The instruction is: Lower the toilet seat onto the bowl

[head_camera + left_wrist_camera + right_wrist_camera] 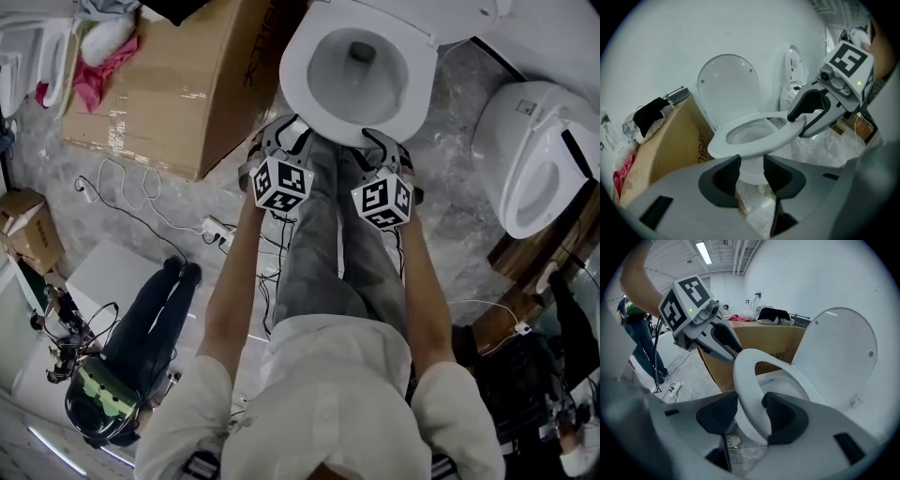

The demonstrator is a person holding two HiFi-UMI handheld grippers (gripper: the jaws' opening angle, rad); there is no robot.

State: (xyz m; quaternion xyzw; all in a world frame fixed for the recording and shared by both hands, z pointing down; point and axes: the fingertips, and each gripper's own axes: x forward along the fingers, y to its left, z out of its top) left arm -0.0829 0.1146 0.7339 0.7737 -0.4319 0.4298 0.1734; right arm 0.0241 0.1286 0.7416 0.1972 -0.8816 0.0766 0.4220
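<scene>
A: Seat?
B: Seat (750,149) sits low over bowl (361,70) at 12 o'clock, approx level. Lid (729,89) upright behind.
A: Claws?
B: Both at rim's 6 o'clock. R claw (750,404) wide, rim btwn jaws. L claw (751,164) wide, empty. Cardboard box (178,84) at 10.

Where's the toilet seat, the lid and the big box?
seat (745,379), right gripper view, its front rim.
lid (729,89), left gripper view, its middle.
box (159,84), head view, its bare cardboard face.
</scene>
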